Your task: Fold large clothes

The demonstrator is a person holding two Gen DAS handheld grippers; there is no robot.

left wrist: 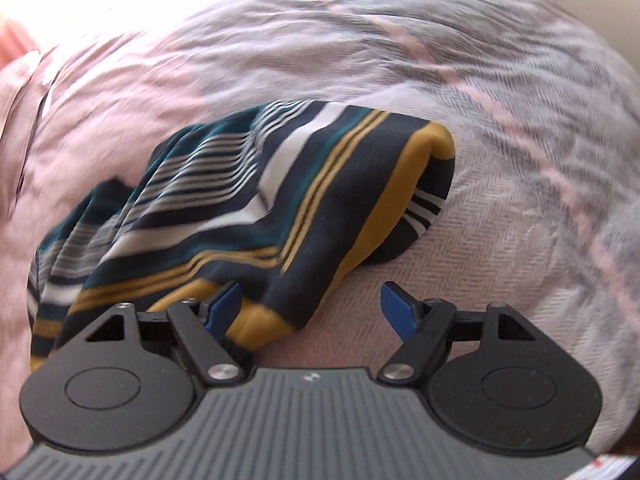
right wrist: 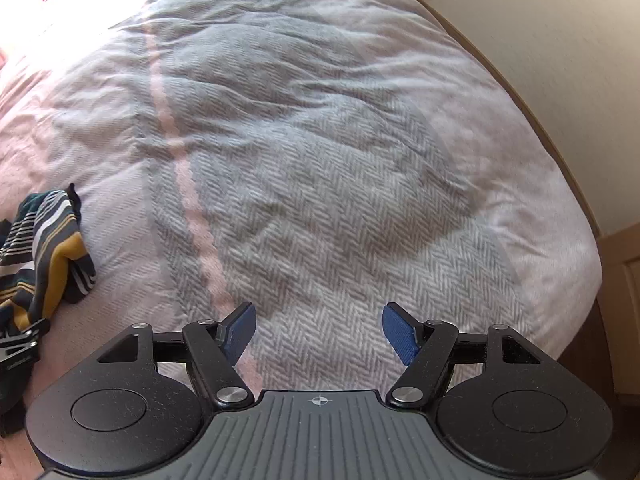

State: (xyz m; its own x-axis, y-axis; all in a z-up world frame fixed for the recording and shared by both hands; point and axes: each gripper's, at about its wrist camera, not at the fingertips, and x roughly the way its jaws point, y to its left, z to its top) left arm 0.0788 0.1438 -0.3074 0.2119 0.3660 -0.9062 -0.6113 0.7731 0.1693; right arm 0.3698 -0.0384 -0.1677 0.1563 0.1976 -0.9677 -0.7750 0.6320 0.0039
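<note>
Bed (right wrist: 320, 152) with pink and grey herringbone cover filling both frames, striped garment (left wrist: 248, 208) bunched at centre-left of left view, left gripper (left wrist: 312, 304) jaws released beside it, right gripper (right wrist: 318, 332) jaws released over bare cover.

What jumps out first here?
The striped garment, navy, teal, white and mustard, lies bunched on the pink-grey herringbone bedspread, right at the open left tongs. The right tongs hang open over bare bedspread, the garment far to their left.
</note>
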